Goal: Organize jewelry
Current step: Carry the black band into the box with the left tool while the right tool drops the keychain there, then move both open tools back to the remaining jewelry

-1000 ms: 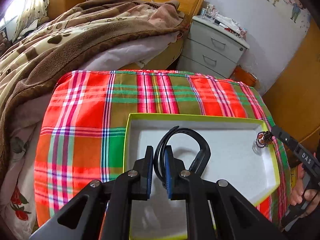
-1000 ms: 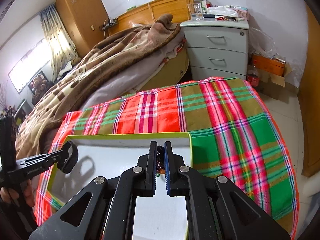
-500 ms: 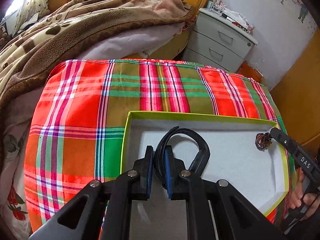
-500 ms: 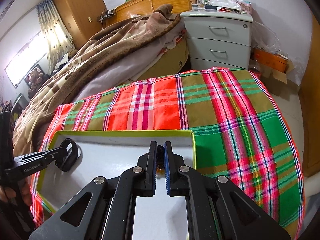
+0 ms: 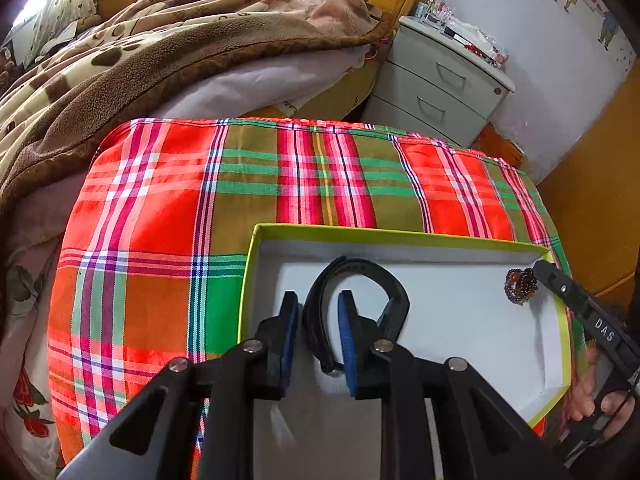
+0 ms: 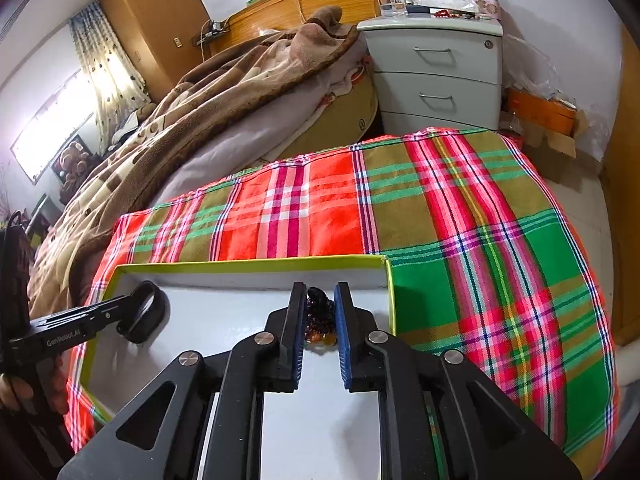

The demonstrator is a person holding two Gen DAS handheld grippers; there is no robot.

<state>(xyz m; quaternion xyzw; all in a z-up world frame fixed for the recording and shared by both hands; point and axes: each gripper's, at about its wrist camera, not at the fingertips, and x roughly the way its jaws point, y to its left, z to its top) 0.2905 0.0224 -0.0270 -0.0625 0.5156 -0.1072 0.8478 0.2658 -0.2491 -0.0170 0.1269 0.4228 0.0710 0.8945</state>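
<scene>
1. Box (image 5: 404,237), green-rimmed and white inside, lies on the plaid cloth (image 5: 168,216).
2. Band (image 5: 360,276), black, arches away from the released left fingers (image 5: 289,320), touching the box floor.
3. Beads (image 6: 318,312) sit in the box's far right corner, between the parted right fingers (image 6: 297,316); contact unclear.

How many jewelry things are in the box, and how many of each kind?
Black band: 1
Dark beaded bracelet: 1
Total: 2, both inside the white box with the green rim.
</scene>
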